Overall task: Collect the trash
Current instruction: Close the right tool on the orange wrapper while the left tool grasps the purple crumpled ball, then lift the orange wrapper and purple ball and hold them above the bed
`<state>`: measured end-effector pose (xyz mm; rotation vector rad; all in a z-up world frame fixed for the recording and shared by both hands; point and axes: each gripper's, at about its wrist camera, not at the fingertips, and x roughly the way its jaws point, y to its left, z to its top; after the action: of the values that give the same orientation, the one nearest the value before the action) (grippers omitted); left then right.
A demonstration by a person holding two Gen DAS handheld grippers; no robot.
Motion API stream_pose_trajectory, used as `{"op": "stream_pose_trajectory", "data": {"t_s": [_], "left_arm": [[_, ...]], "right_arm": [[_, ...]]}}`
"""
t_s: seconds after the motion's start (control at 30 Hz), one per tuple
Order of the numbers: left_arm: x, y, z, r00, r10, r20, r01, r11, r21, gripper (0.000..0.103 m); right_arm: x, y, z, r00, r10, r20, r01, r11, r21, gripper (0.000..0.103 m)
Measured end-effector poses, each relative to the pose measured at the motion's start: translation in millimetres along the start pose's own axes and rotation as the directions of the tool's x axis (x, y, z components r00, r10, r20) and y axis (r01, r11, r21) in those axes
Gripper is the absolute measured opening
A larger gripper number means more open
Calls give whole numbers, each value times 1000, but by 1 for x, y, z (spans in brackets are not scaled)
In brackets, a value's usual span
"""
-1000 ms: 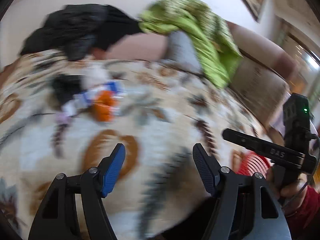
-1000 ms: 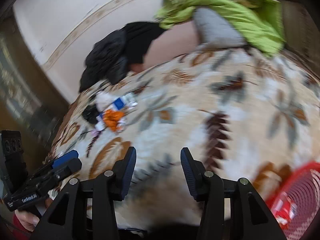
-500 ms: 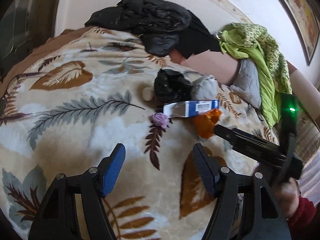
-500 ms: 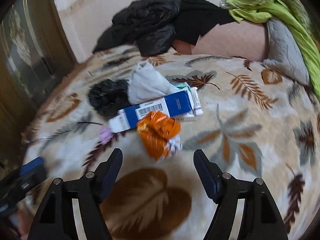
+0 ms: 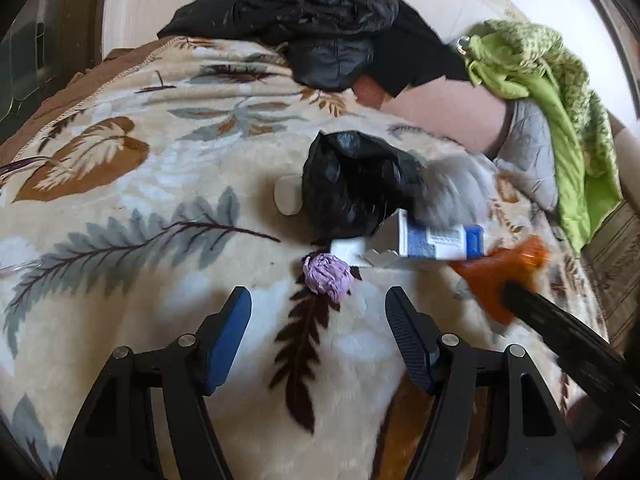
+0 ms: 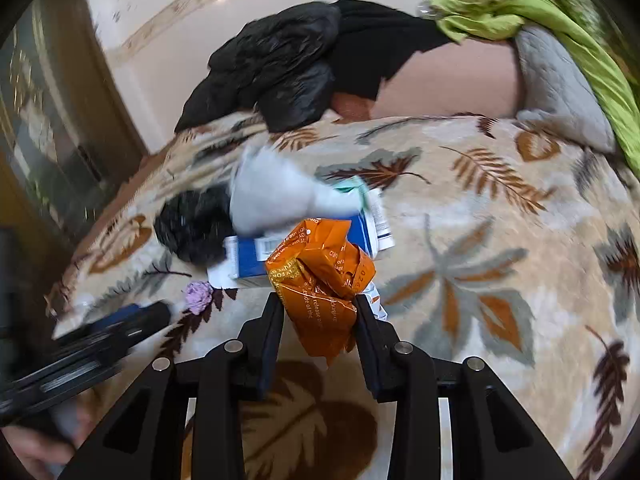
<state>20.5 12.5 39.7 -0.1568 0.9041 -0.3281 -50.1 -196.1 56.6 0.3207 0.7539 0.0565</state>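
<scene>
A pile of trash lies on the leaf-patterned blanket (image 5: 120, 220): a black plastic bag (image 5: 352, 184), a grey crumpled wad (image 5: 456, 188), a blue-and-white box (image 5: 436, 242), a white round piece (image 5: 286, 196) and a purple paper ball (image 5: 328, 280). My right gripper (image 6: 319, 304) is closing, and both pads press a crumpled orange wrapper (image 6: 320, 276) at the pile's near edge. My left gripper (image 5: 317, 292) is open and closing slightly. The purple ball sits just ahead of its fingertips, untouched. The left wrist view shows the right gripper (image 5: 560, 332) reaching the orange wrapper (image 5: 496, 276).
A black jacket (image 5: 320, 12) is heaped at the head of the bed. A green cloth (image 5: 560, 80) drapes over a grey pillow (image 5: 528, 152) at the right. Dark wooden furniture (image 6: 40, 140) stands beyond the bed's left edge. Open blanket stretches right of the pile.
Both grippers swung in and came close to the trash pile. The right jaws widened, then closed around the orange wrapper. The left gripper dropped toward the purple ball.
</scene>
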Motion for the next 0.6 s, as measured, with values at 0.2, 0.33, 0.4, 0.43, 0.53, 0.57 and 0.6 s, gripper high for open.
{"op": "stream_pose_trajectory", "data": {"t_s": [0.2,0.33,0.4,0.43,0.53,0.57,0.6], "left_arm": [[36,-9,6,999,41,-34,-40,999,34,48],[39,-11,6,999,44,-15,-43,997,58,33],[38,-9,6,999,33,-13,-32,998,54,26],[36,-10,5,999,33,-10,-32,998,56,26],[25,-10,0,999,41,6,-42,997,60,26],[21,-9,-3,999,39,12,-40,997,58,26],[14,-9,-7,999,42,19,-43,997,58,26]], "right_arm": [[-3,-6,6,999,27,22,-28,999,27,38],[-2,-7,6,999,37,19,-37,999,32,38],[-3,-7,6,999,39,23,-39,999,31,38],[-4,-7,6,999,36,25,-37,999,31,38],[-9,-8,5,999,29,36,-30,999,38,38],[-12,-7,4,999,28,40,-29,999,38,38],[-16,-6,2,999,26,47,-28,999,35,38]]}}
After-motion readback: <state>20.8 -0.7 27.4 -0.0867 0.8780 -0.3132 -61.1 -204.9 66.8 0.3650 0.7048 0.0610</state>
